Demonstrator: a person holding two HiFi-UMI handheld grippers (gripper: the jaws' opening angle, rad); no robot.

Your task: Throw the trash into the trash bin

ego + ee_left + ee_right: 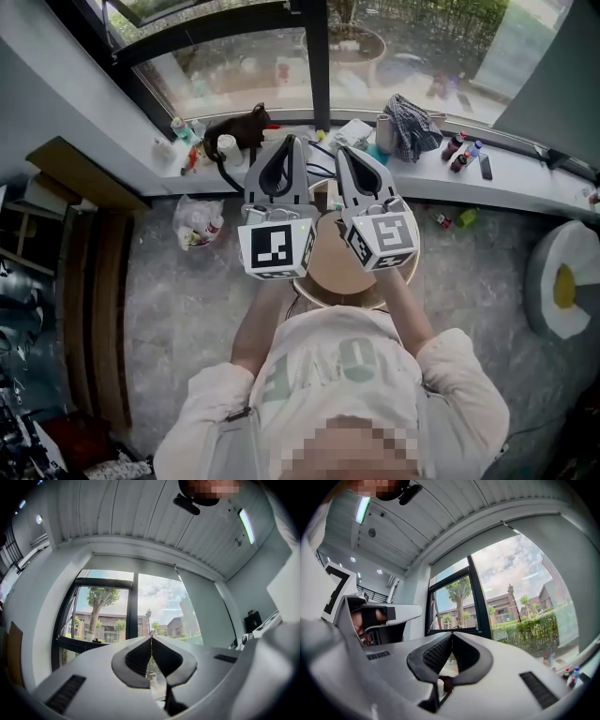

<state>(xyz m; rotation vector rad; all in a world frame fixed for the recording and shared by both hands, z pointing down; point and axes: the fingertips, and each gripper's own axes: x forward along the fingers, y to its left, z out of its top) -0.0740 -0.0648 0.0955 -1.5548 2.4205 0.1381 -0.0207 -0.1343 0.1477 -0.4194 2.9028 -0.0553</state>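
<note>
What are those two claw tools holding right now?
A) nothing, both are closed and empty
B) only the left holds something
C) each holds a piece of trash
A: the left gripper and right gripper each show jaw tips touching, nothing between them.

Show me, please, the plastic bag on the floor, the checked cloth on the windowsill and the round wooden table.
plastic bag (197,223): head view, its crumpled middle.
checked cloth (412,127): head view, its bunched middle.
round wooden table (335,272): head view, bare top.
</note>
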